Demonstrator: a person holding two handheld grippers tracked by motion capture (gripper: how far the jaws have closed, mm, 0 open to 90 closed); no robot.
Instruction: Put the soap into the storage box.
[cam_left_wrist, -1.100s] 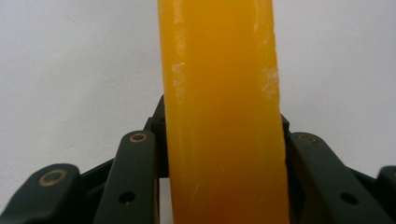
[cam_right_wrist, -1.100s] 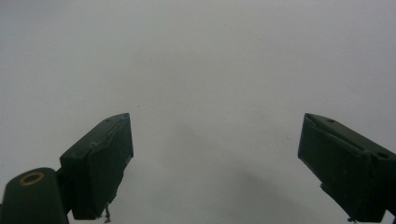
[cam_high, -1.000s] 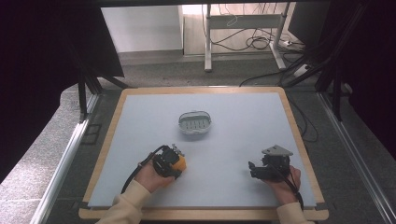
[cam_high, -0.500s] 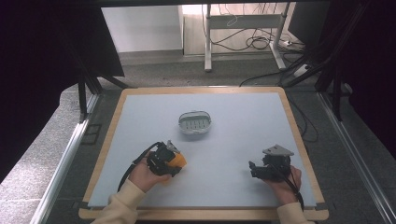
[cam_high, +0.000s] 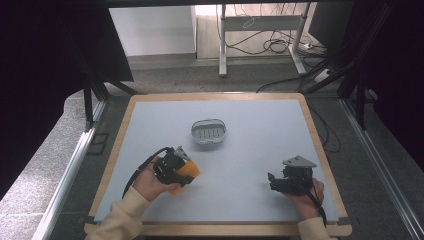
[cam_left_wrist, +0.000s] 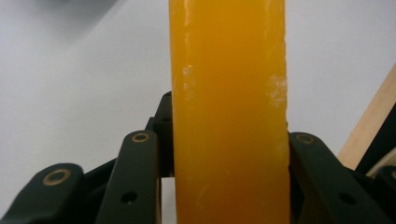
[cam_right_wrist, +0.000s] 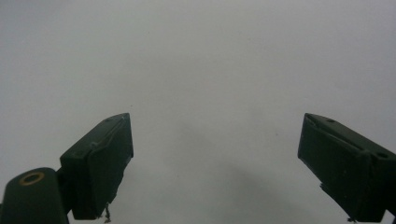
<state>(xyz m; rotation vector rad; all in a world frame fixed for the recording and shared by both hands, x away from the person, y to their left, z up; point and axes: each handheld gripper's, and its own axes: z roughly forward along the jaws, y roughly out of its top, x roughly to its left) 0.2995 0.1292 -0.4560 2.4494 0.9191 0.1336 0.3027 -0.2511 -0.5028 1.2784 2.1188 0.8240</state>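
An orange soap-like bar is clamped in my left gripper at the front left of the table, a little above the mat. In the left gripper view the orange bar stands tall between both black jaws, which press on its sides. A small grey oval dish with a slotted floor sits at the table's middle, beyond the bar. My right gripper rests low at the front right, and the right gripper view has its jaws wide apart over bare grey mat with nothing between them.
The table is a pale grey mat framed by a wooden rim. Dark frame posts stand at both sides, and cables lie on the floor behind the table.
My left gripper has risen slightly with the orange bar in it and shifted a little to the left. The right gripper has stayed put.
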